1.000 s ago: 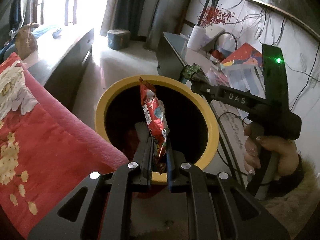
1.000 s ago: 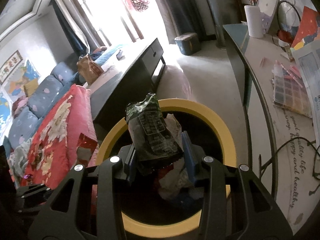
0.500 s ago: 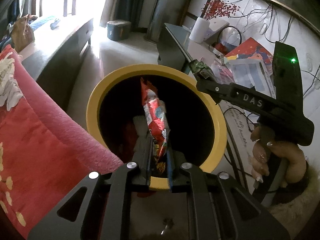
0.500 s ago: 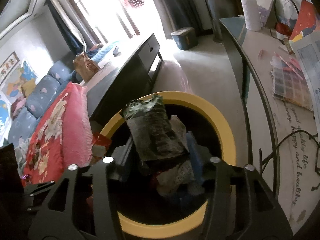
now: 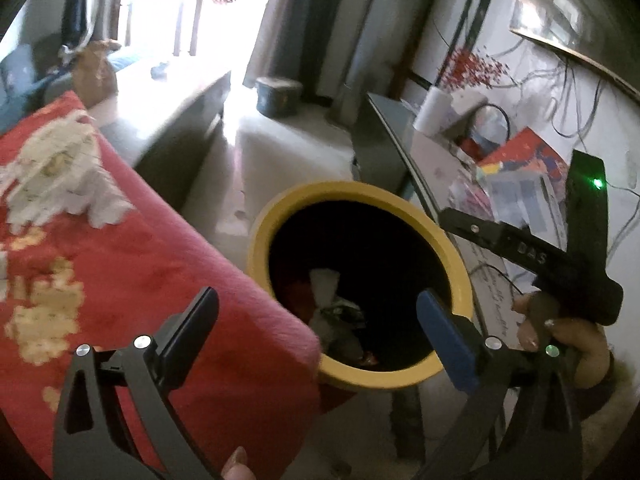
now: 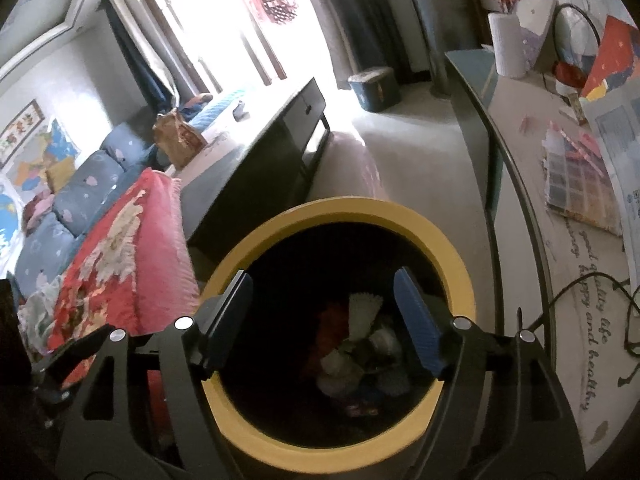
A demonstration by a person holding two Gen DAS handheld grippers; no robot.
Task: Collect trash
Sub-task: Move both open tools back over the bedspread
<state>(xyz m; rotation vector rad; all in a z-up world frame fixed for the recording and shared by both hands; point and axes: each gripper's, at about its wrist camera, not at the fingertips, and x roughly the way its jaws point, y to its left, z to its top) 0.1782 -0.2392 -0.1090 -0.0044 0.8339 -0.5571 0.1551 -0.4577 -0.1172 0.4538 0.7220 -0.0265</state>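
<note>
Left gripper (image 5: 316,320): jaws spread wide, just been opening, nothing between pads. Right gripper (image 6: 324,304): jaws parted, just been opening, empty. Both poised over yellow-rimmed trash bin (image 6: 460,280). Crumpled wrappers (image 6: 360,344) lying at bin bottom, red and white pieces among them. Red floral blanket (image 5: 120,264) just beside bin. Cluttered glass desk (image 6: 532,208) on other side.

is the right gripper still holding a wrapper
No, the right gripper has just been opening, with nothing between its fingers above the bin.

Red blanket (image 5: 132,264) left; paper roll (image 6: 507,46) on desk (image 6: 520,120).
</note>
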